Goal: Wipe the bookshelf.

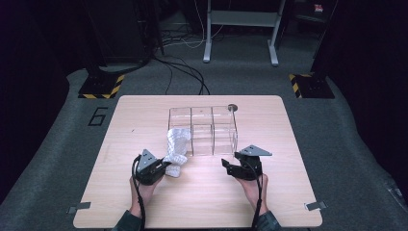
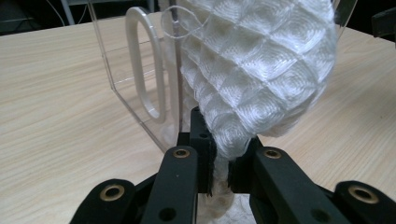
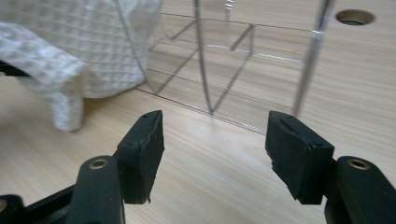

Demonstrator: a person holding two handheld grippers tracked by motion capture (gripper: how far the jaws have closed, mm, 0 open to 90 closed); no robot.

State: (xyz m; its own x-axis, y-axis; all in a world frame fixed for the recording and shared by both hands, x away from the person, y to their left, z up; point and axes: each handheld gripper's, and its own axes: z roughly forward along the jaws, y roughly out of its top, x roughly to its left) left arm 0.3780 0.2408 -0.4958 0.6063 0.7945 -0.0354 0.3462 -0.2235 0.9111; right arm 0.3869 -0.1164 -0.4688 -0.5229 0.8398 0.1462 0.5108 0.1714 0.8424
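Left hand-held gripper (image 1: 163, 168) clamping white cloth (image 1: 176, 147), wooden table (image 1: 202, 202), grey carpet (image 1: 356, 144)

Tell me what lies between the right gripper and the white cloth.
Bare wooden table, seen in the right gripper view; the right gripper stands open, while the white cloth hangs at the clear box's corner.

clear box (image 1: 203, 131) blocks forward reach

The left gripper (image 1: 162, 168) has its jaws clamped tight, pointing forward. The right gripper (image 1: 230, 167) stands apart with jaws spread, nothing between them.
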